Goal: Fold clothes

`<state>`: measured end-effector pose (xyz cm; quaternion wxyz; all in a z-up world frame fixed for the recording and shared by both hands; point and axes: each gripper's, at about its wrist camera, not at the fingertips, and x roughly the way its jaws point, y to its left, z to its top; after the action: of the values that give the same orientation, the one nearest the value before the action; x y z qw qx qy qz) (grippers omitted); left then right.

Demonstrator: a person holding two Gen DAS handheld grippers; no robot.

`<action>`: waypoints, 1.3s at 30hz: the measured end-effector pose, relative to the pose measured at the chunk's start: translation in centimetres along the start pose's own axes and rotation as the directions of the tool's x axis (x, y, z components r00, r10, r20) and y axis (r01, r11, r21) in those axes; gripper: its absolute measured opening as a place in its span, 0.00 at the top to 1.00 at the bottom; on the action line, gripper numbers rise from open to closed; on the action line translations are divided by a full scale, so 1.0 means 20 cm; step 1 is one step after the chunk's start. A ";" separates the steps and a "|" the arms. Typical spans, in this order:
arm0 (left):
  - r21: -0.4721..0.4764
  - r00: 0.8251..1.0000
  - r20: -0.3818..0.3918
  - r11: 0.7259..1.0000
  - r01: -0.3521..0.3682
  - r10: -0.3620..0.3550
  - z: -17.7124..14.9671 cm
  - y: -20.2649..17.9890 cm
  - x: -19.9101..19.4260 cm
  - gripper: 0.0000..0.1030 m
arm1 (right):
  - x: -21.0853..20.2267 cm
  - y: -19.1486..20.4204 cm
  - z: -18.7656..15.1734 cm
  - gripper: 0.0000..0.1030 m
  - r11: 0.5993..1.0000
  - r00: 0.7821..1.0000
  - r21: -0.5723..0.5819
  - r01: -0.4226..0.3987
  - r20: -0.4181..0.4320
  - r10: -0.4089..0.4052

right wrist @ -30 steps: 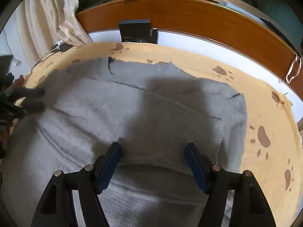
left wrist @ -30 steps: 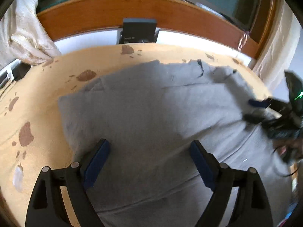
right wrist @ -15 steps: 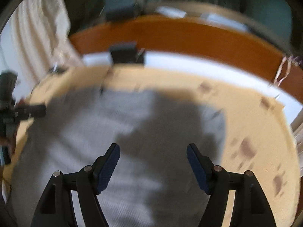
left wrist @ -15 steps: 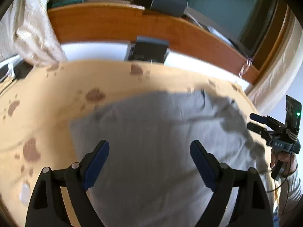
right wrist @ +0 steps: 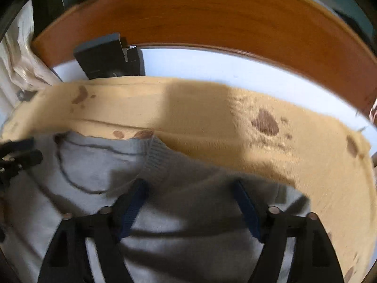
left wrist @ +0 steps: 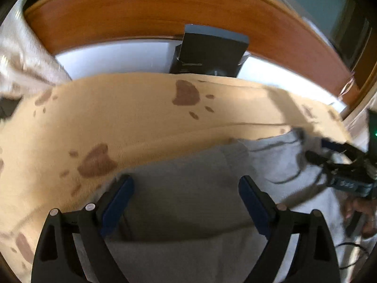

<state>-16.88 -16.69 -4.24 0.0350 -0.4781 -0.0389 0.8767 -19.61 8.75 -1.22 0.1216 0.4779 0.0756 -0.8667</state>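
Between the spread jaws of the left gripper (left wrist: 186,202) lies grey cloth only: the sweater (left wrist: 188,184) sits under and ahead of the blue pads, which stand wide and press on nothing. At the right gripper (right wrist: 192,202) the jaws are opening, and cloth runs between and below them, with no pad visibly pinching it. Both tools tilt steeply down at the garment, so it lies directly beneath and slightly forward of each.

Outward from the fingers, the sweater's far edge runs roughly side to side across both views, with the ribbed neck (right wrist: 155,158) just left of and beyond the right gripper's left finger. That puts the collar nearer the right hand; I judge the left gripper to be nearer the garment's left border, where grey meets the tan blanket (left wrist: 117,122). The blanket carries brown paw prints and reaches back to a white strip and a wooden headboard (right wrist: 212,18), with a dark box (left wrist: 209,52) leaning against it.

Motion blur softens both views. The sweater's near part is cut off by the lower frame and the gripper bodies, so sleeves, hem and the fold count stay unclear. Whether the fingertips touch the cloth cannot be told.
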 end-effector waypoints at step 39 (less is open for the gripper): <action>0.192 0.993 0.028 0.975 0.108 -0.115 -0.80 -0.17 -0.54 0.01 | -0.51 -0.09 -0.78 0.11 0.996 0.995 -0.089 -0.026 0.098 0.035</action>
<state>2.56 -13.91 -3.56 0.1288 -0.4524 0.0176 0.8823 -2.28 15.66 -0.86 0.1595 0.4296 0.1002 -0.8832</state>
